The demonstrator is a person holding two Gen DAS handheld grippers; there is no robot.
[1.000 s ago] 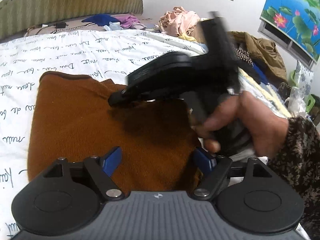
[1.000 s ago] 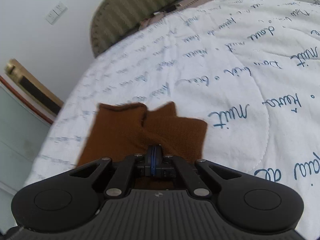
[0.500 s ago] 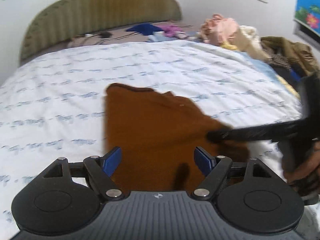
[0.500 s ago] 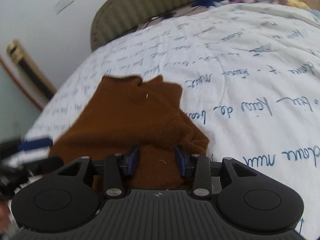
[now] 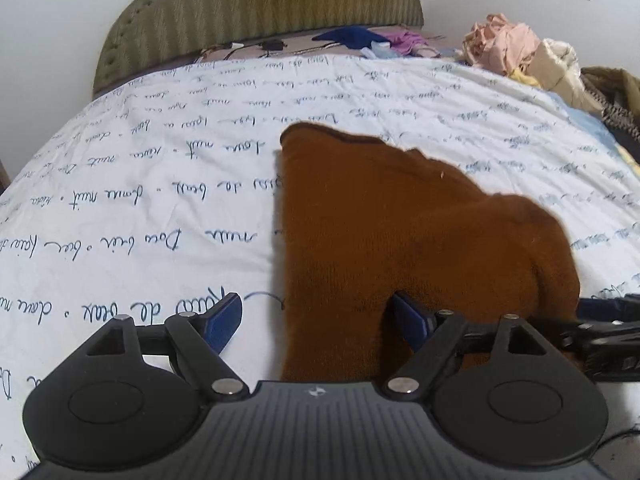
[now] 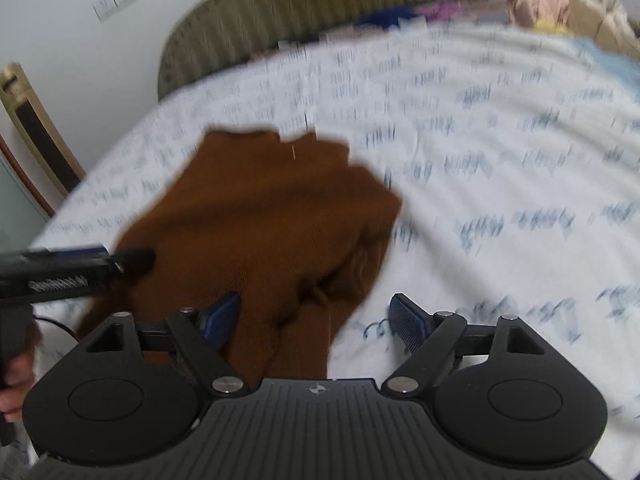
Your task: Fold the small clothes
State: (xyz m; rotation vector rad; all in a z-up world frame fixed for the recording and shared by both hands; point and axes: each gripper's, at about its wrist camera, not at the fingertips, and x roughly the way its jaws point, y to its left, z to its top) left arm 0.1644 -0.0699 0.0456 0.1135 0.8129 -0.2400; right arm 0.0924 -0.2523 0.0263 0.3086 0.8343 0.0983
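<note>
Since a second ago, the right gripper (image 6: 316, 322) has been released from the brown knit garment (image 5: 400, 232) and spread wide; the left gripper (image 5: 318, 320) is held wide too, gripping nothing. On the script-printed white bedspread (image 5: 140, 200) the garment is laid folded, its near edge bunched between both sets of blue pads.

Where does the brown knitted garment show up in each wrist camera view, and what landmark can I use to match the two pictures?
Left wrist: the brown garment fills centre to lower right, running down between the open tongs.
Right wrist: the brown garment sits centre-left, its near end between the open tongs; the picture is blurred.
Shared landmark: the olive ribbed headboard at the top of both.
</note>
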